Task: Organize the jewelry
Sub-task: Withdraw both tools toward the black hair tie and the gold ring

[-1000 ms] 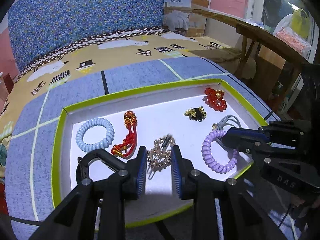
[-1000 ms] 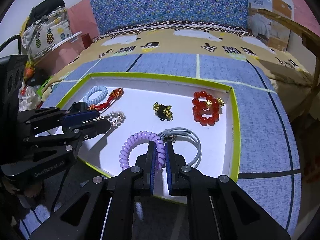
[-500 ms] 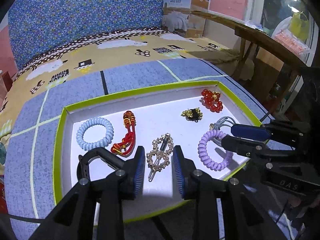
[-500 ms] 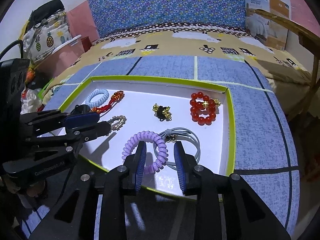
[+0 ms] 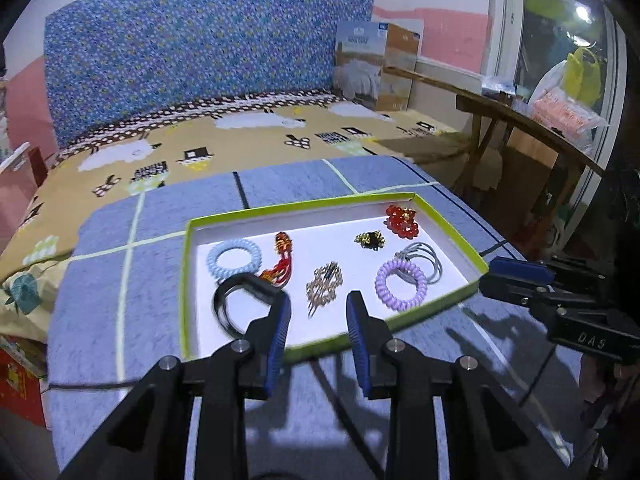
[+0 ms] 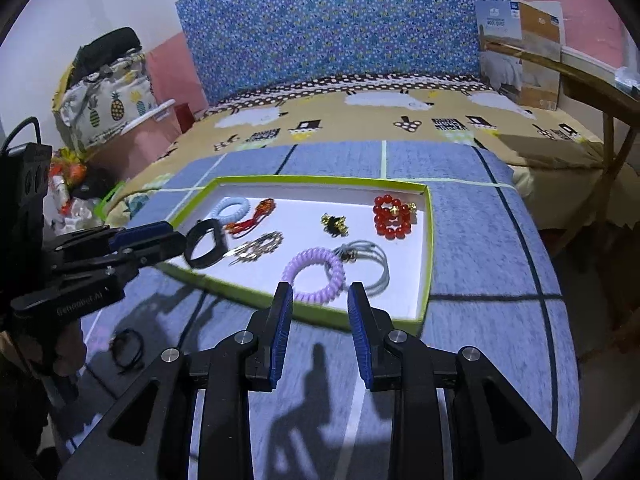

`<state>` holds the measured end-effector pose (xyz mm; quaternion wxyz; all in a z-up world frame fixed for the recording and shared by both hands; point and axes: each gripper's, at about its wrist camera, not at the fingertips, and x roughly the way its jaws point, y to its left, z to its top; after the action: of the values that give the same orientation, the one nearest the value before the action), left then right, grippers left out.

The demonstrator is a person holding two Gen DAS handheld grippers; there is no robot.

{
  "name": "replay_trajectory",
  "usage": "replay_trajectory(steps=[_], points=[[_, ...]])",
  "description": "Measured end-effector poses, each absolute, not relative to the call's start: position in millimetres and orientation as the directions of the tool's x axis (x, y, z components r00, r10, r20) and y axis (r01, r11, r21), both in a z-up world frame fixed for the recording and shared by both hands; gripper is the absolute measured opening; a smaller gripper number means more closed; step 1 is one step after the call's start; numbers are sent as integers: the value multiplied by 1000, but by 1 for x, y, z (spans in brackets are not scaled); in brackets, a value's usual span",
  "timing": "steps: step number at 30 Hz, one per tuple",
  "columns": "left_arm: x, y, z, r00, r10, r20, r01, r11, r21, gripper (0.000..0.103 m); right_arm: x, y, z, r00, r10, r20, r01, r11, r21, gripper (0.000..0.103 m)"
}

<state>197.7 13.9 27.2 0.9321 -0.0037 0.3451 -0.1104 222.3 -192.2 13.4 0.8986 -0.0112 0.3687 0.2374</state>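
Both claws spread, gripping nothing: left claw [image 5: 316, 316] and right claw [image 6: 318, 312] hang just off the near rim of the tray [image 6: 428, 248]. Probably best to choose one piece (purple coil [image 6: 314, 270], say), come down straight, close gently. Wrists level, fingers aimed far, at jewelry lying loose inside.

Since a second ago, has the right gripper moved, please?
Yes. The right gripper has backed off the purple coil tie past the tray's near rim, and opened.
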Motion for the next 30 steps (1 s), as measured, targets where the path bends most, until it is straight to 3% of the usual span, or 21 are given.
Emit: replay_trajectory(steps=[17,30], points=[[108,27,19,762,-168,-625,155,985,-76,31,144,-207,16,612,458,-645,-460,869,180,29],[87,47,-1,745,-130,-654,89,991,-96,31,131,-204,2,580,469,-666,-463,862,204,29]])
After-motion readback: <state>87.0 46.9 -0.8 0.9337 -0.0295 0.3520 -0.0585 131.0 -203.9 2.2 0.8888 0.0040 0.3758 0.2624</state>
